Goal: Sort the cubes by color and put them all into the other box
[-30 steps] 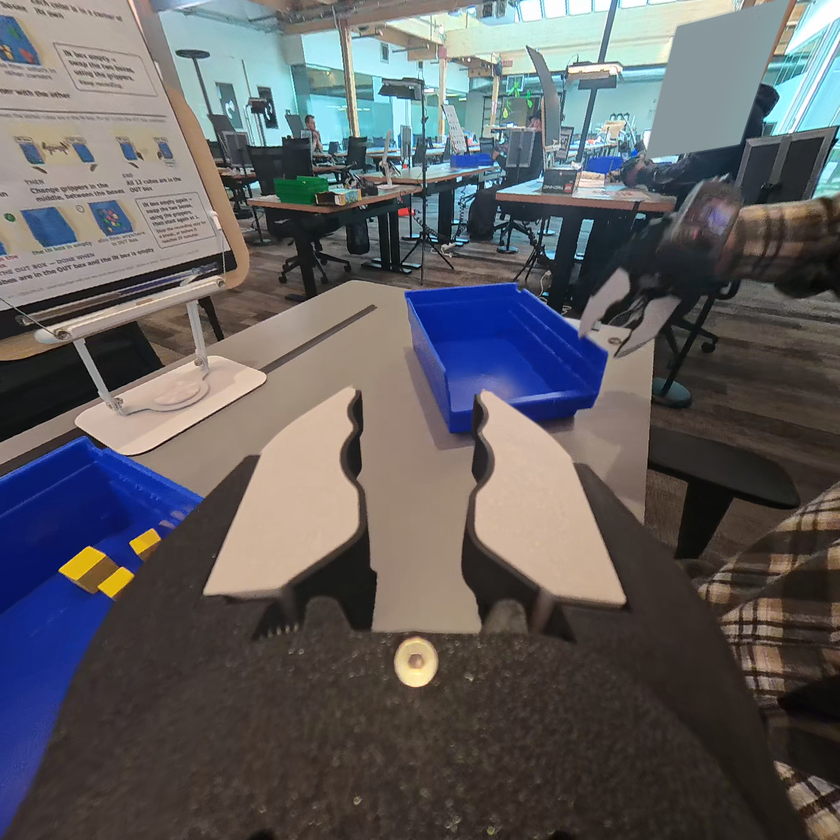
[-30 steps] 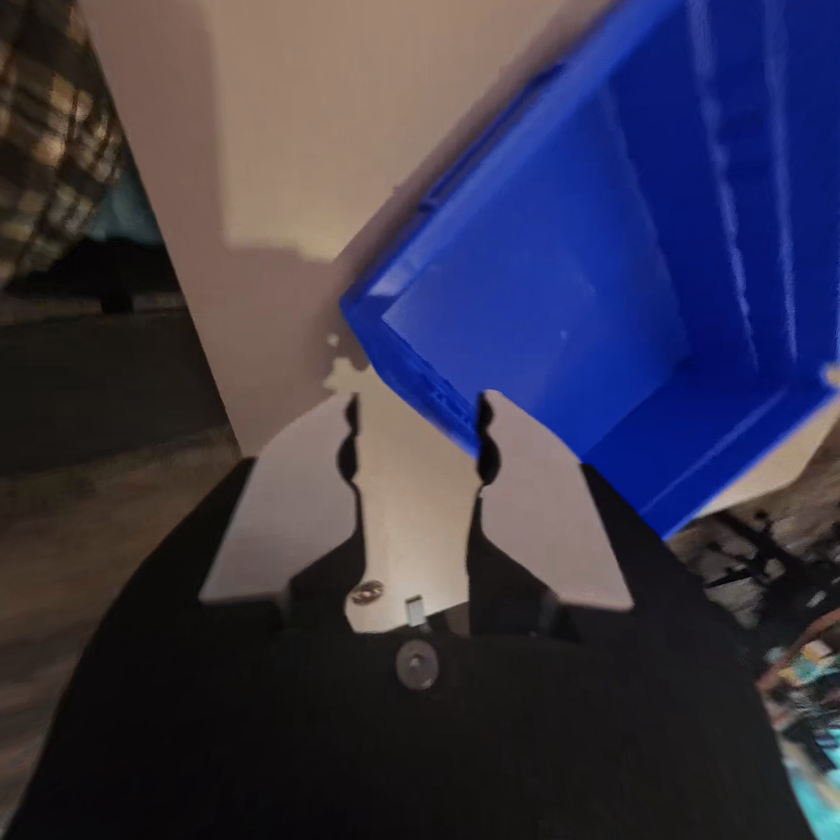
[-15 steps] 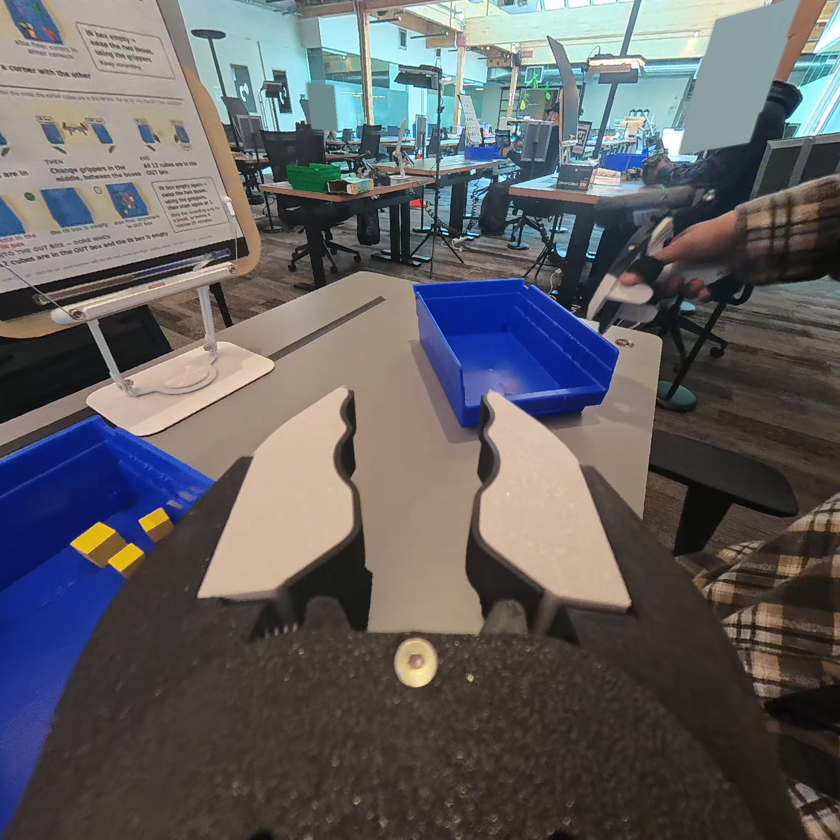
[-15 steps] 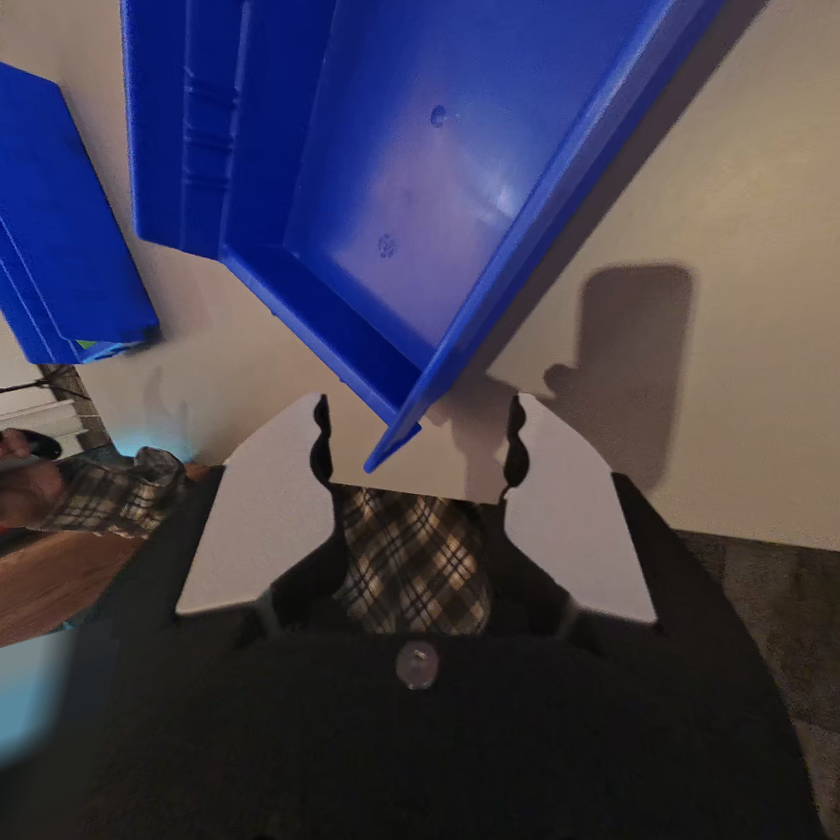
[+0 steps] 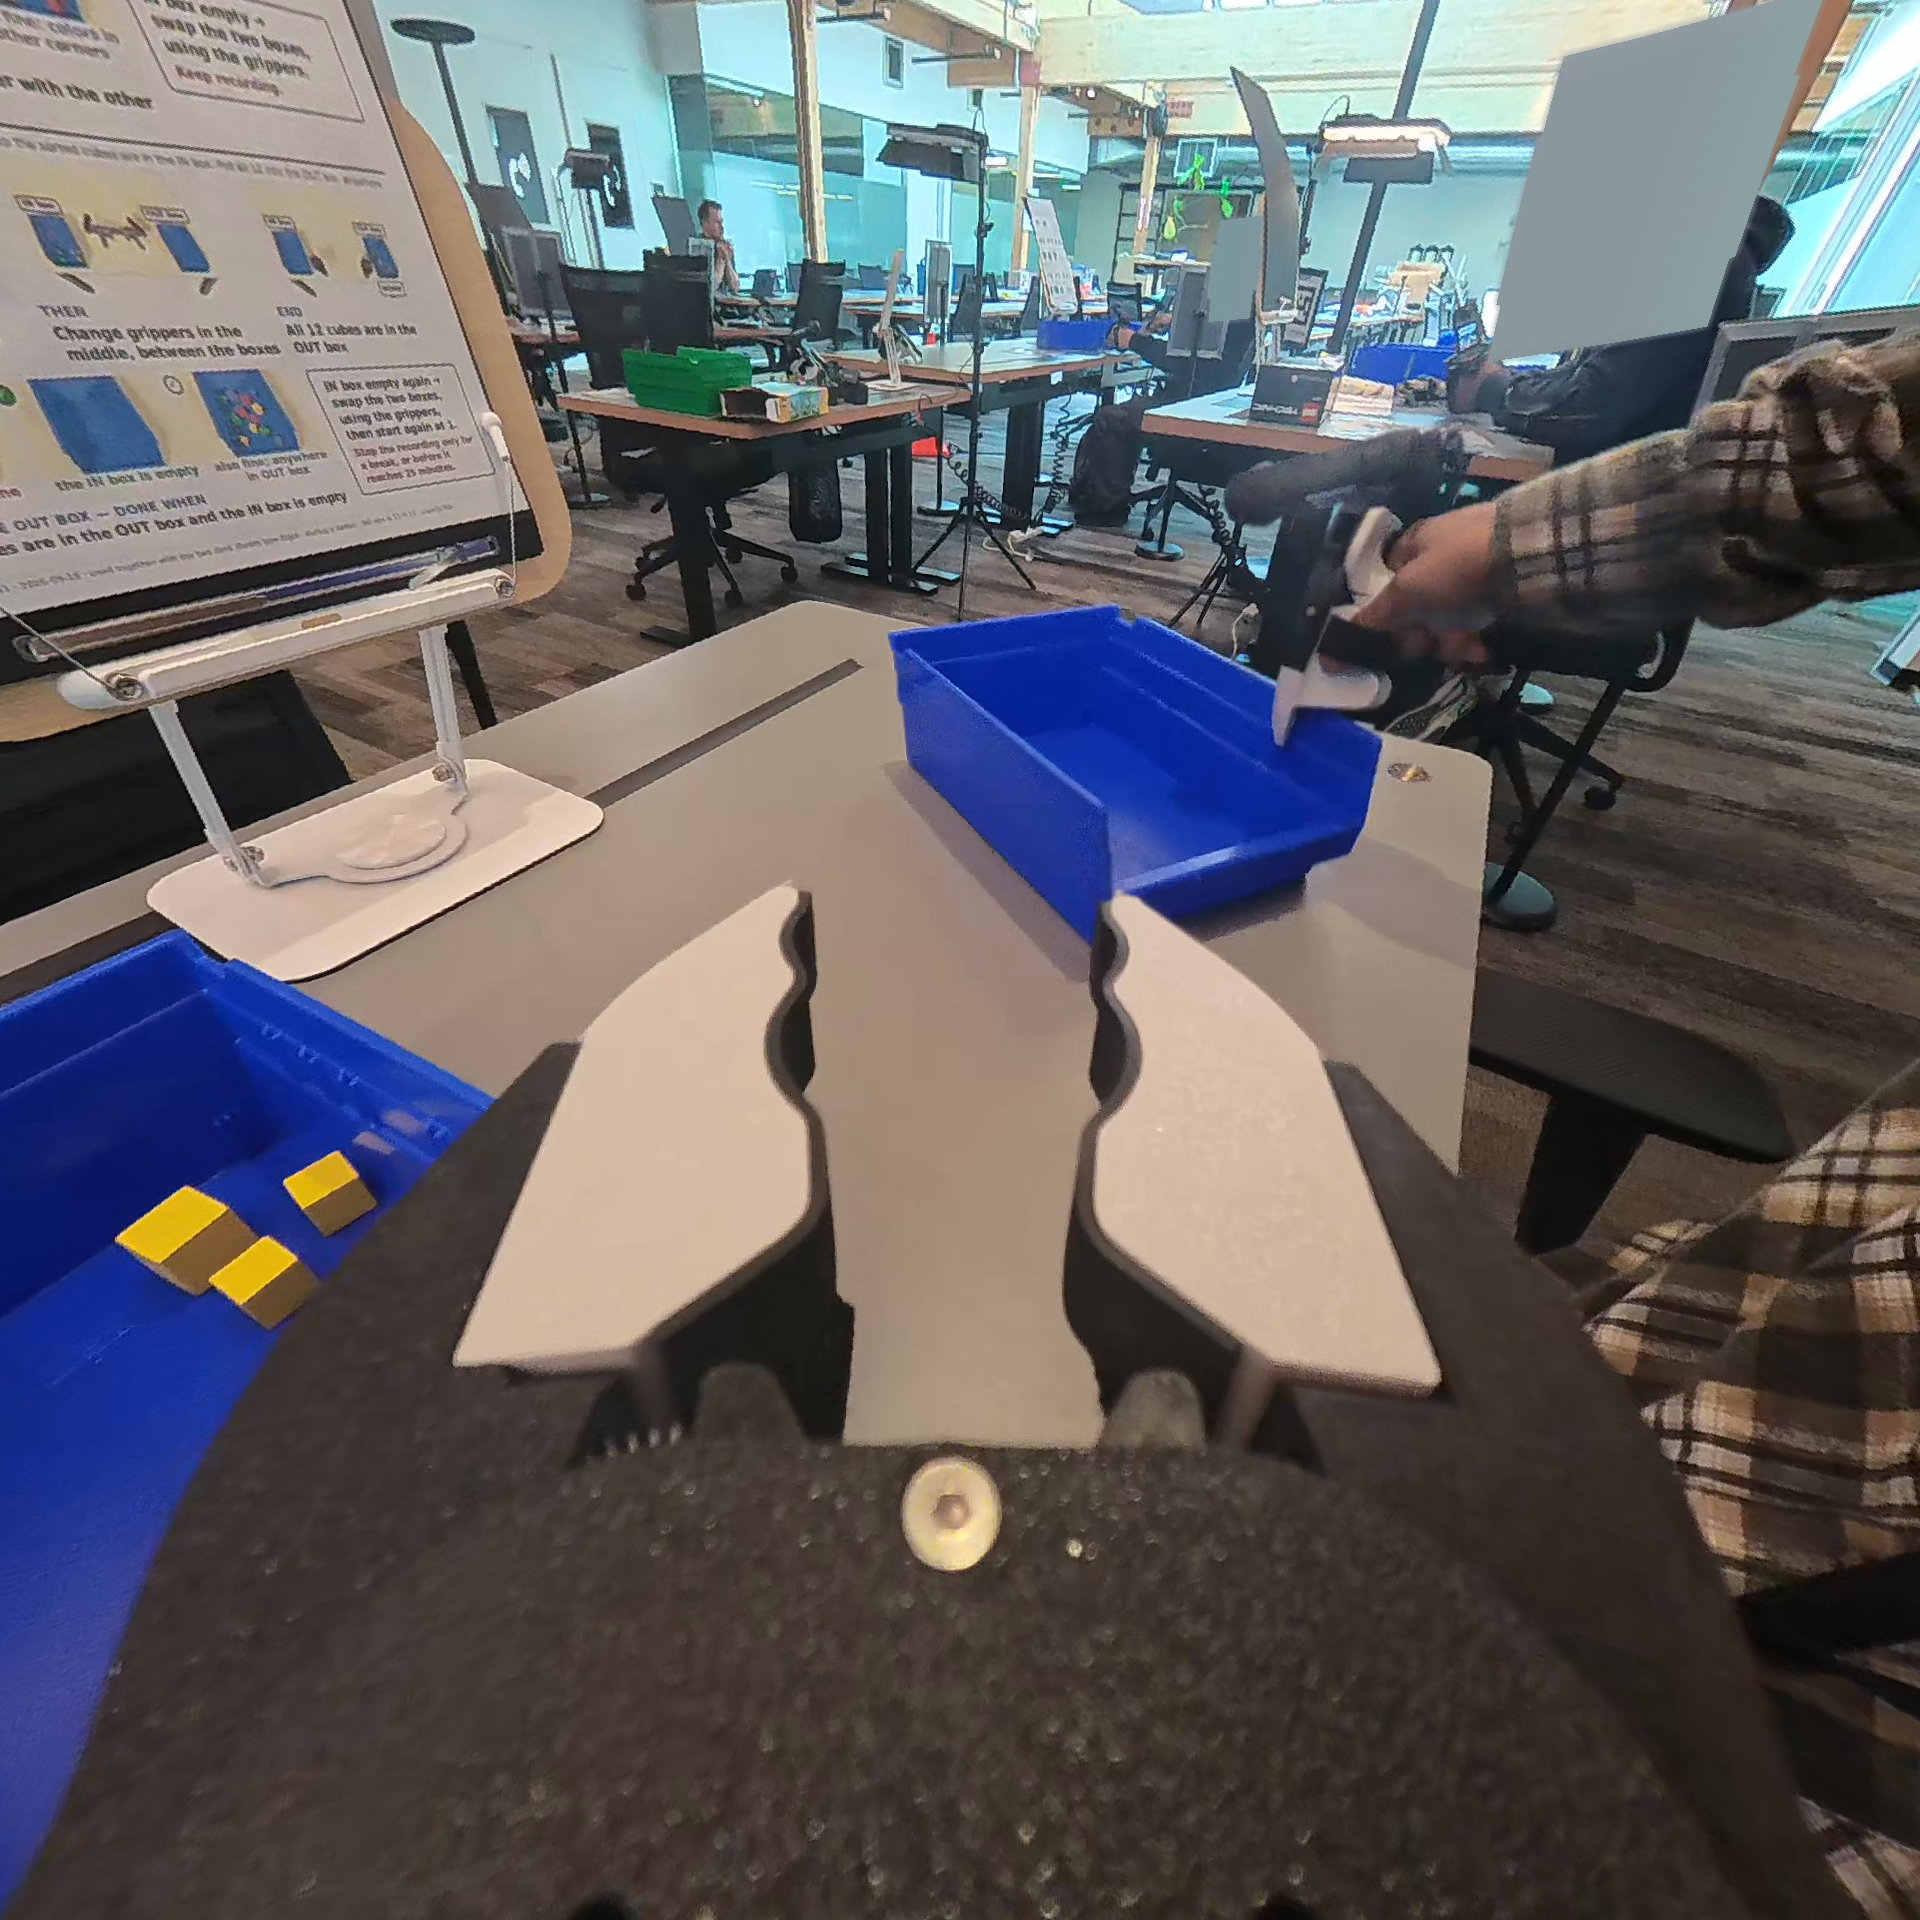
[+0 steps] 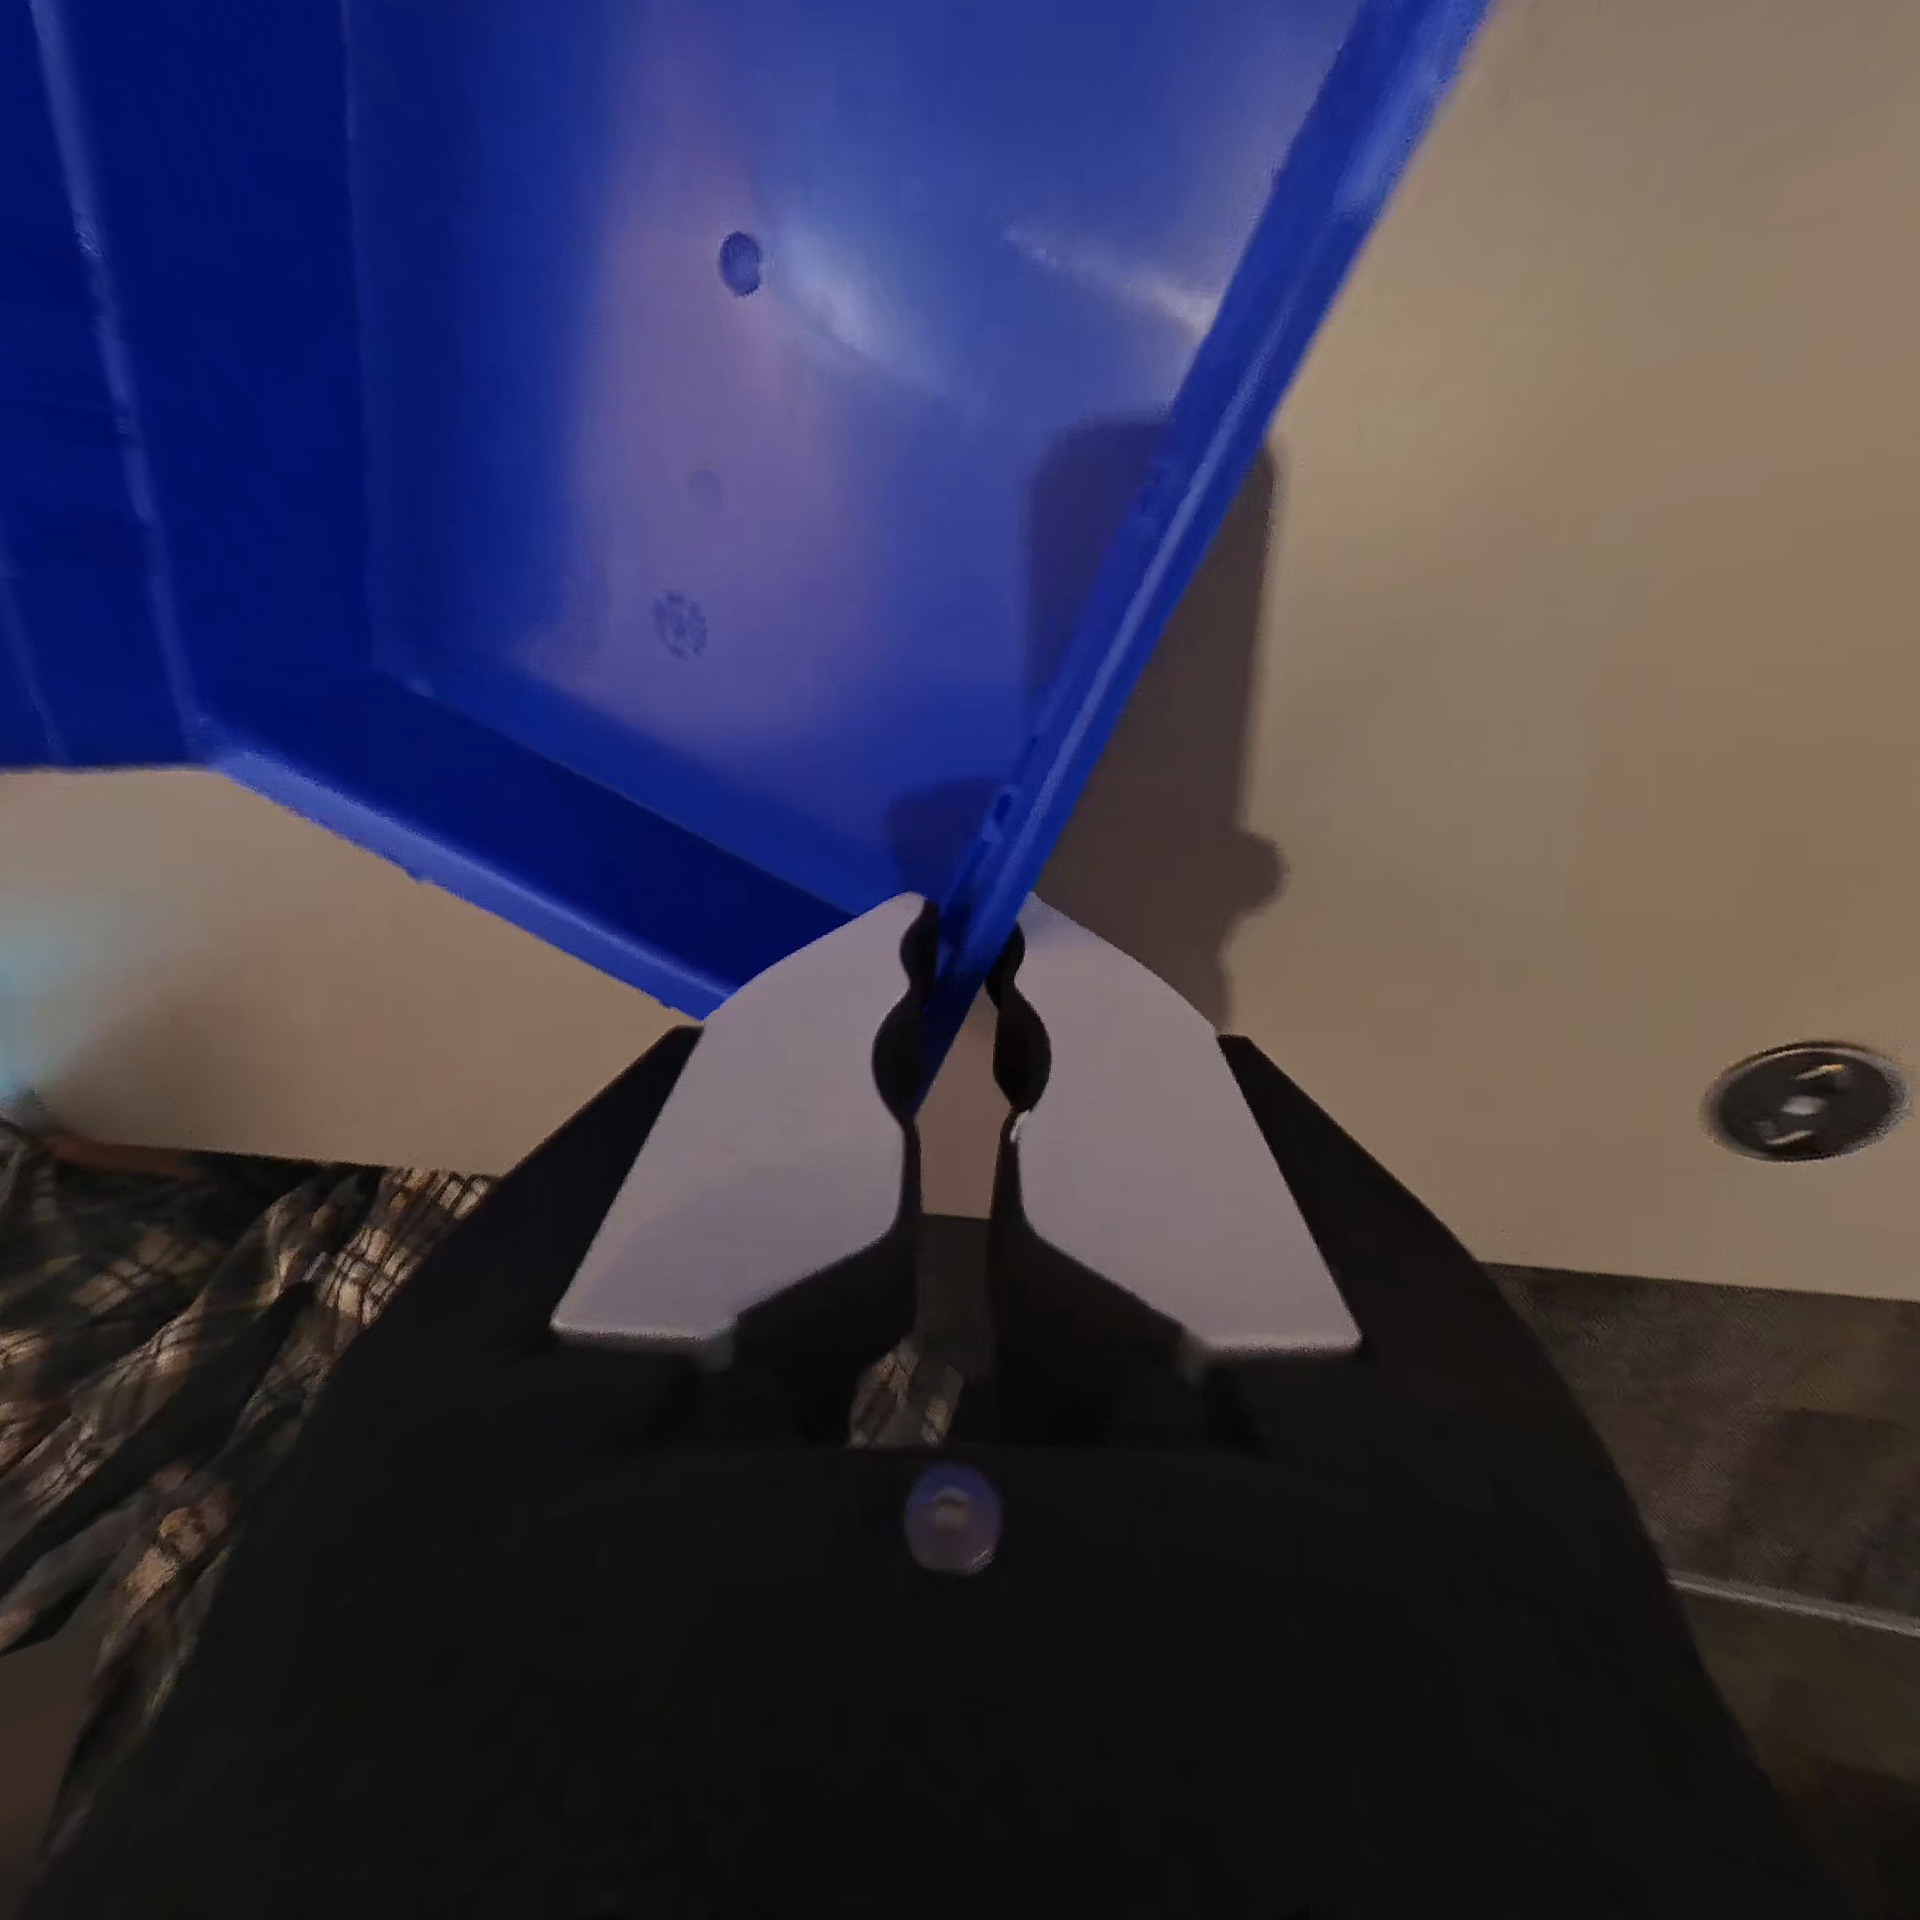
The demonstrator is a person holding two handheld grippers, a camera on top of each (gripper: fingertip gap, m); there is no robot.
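A: What do we see from our left gripper [image 5: 951,997]?

B: Its 2 grey fingers [image 5: 665,1143] are spread apart with nothing between them, only the bare grey table [image 5: 935,1091] under the gap. Just to its left sits a blue box [image 5: 135,1070] with 3 yellow cubes [image 5: 182,1236] inside, close together.

A: And farther out?

B: Ahead and a bit to the right is the other blue box [image 5: 997,769]. We see no cubes in it. Our right gripper [image 5: 1311,698] hangs over its far right corner, with our hand [image 5: 1429,587] in a plaid sleeve holding it.

A: What does our right gripper [image 6: 961,951] show up close?

B: It is squeezed onto the thin rim of that empty blue box [image 6: 1101,665], 1 finger [image 6: 790,1132] inside the wall and 1 outside. A round metal disc [image 6: 1808,1112] sits in the table to its right.

A: Anything else?

B: A paper sign on a white stand [image 5: 374,852] stands ahead to the left.
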